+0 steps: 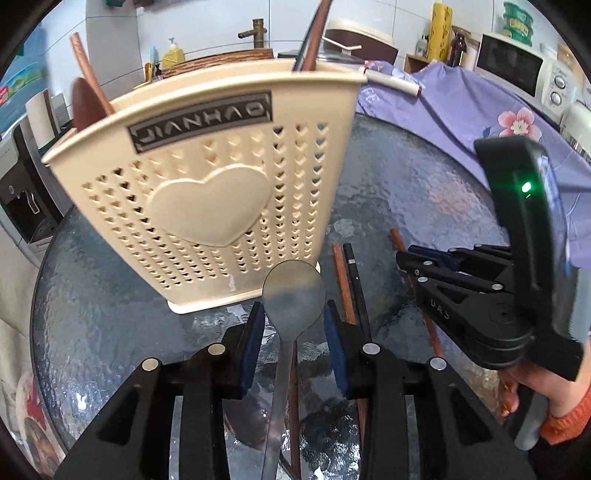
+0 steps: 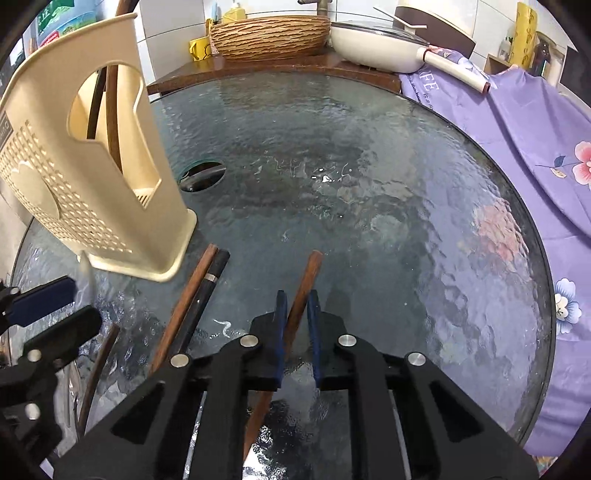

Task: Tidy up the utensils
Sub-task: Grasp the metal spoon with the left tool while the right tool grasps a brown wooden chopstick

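Observation:
A cream perforated utensil holder (image 1: 210,192) with a raised heart stands on the glass table; it also shows in the right wrist view (image 2: 92,177), with wooden handles inside. My left gripper (image 1: 295,317) is open, its pads on either side of a metal spoon (image 1: 293,291) that lies on the table, bowl toward the holder. My right gripper (image 2: 297,314) is shut on a brown chopstick (image 2: 304,284); it also shows in the left wrist view (image 1: 410,262). A brown and a black chopstick (image 2: 195,295) lie side by side between the grippers.
The round glass table (image 2: 369,184) has a purple floral cloth (image 2: 535,155) at its right. A wicker basket (image 2: 269,35) and a white pan (image 2: 373,44) stand at the back. A wooden spoon (image 1: 251,417) lies under my left gripper.

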A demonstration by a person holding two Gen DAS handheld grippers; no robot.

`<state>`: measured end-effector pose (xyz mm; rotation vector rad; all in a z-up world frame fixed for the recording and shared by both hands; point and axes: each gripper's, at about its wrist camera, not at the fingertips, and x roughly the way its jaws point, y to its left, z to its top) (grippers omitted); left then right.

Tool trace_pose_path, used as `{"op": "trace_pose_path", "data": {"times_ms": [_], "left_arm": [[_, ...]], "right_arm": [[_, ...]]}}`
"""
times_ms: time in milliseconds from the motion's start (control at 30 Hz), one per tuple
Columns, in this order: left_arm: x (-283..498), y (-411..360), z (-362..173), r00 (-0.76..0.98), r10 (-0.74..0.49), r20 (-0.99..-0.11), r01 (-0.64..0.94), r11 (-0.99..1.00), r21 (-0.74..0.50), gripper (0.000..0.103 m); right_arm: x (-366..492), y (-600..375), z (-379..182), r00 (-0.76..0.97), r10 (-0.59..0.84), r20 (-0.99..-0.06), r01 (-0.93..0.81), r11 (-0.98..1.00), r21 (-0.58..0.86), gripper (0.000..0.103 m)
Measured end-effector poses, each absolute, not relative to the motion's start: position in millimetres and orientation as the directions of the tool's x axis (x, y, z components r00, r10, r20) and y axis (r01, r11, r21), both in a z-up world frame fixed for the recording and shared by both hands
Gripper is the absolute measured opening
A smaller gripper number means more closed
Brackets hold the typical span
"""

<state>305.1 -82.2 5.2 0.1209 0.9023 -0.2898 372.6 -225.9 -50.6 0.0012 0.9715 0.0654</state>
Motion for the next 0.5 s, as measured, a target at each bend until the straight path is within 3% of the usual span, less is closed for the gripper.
{"op": "trace_pose_path", "data": {"times_ms": [167,233,267,500], "left_arm": [[294,-71,17,0.608,-0.210,-0.766,0.290,0.957,-0.033,0.032],[286,-66,23,0.618,-0.219,-0.755,0.288,0.957,-0.043,0.004],[284,-65,26,0.617,-0.224,-0.754,0.291,0.956,-0.046,0.001],[278,-51,35,0.638,-0.222,-0.737,0.268,0.962,-0.058,0.001]], "right_arm": [[365,-236,-47,0.577,0.106,-0.810,-0.043,0.994,0.099,0.008],[358,-240,-40,0.599,0.124,-0.791,-0.046,0.992,0.121,0.008],[358,-240,-40,0.599,0.124,-0.791,-0.046,0.992,0.121,0.008],[331,-247,4,0.668,0.206,-0.715,-0.109,0.978,0.180,0.008]]}}
